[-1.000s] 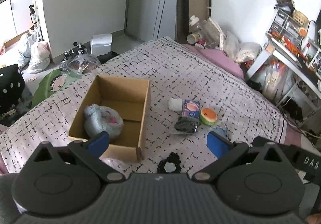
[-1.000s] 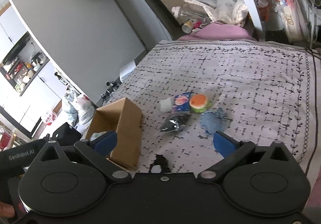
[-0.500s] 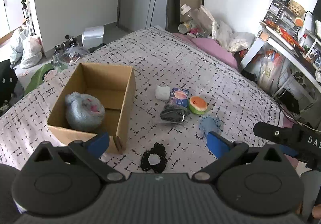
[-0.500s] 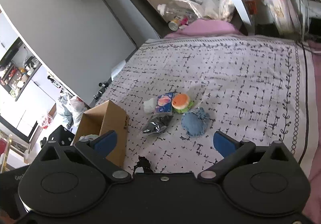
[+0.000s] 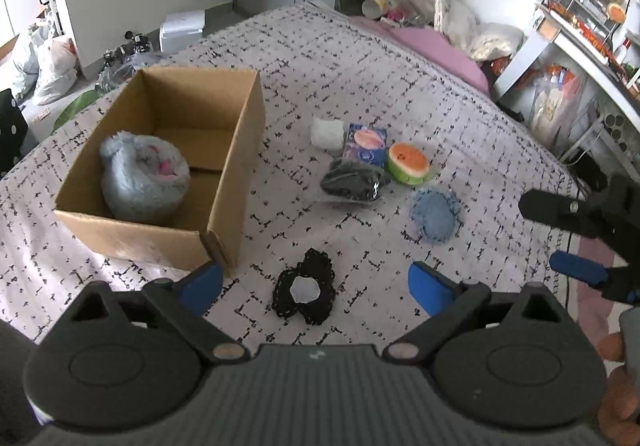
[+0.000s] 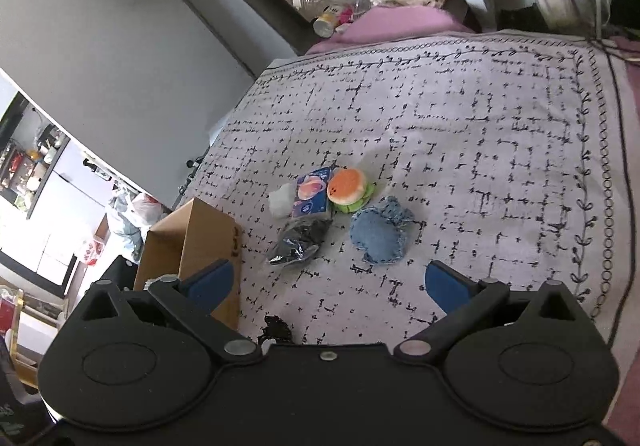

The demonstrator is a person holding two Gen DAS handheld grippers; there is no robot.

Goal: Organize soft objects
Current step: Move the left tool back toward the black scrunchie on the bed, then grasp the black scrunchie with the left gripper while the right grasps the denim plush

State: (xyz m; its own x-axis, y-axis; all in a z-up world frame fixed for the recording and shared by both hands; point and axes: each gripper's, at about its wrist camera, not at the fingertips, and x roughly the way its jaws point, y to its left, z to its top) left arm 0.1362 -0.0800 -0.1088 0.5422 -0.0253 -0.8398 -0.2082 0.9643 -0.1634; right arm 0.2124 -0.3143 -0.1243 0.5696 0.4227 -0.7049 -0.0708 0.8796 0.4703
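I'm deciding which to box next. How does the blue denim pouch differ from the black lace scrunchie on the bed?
The blue denim pouch is a solid, padded, stitched shape; the black lace scrunchie is a frilly ring with an open middle showing the bedspread. The pouch lies farther from the brown cardboard box, near the watermelon plush; the scrunchie lies alone, close to the box's near corner. Both rest flat on the bedspread, ungripped.

Right view: black scrunchie [image 6: 276, 328] mostly hidden behind tool body; cardboard box [image 6: 192, 242] interior out of sight. Left view: right tool [image 5: 576, 242] cut off at frame edge.
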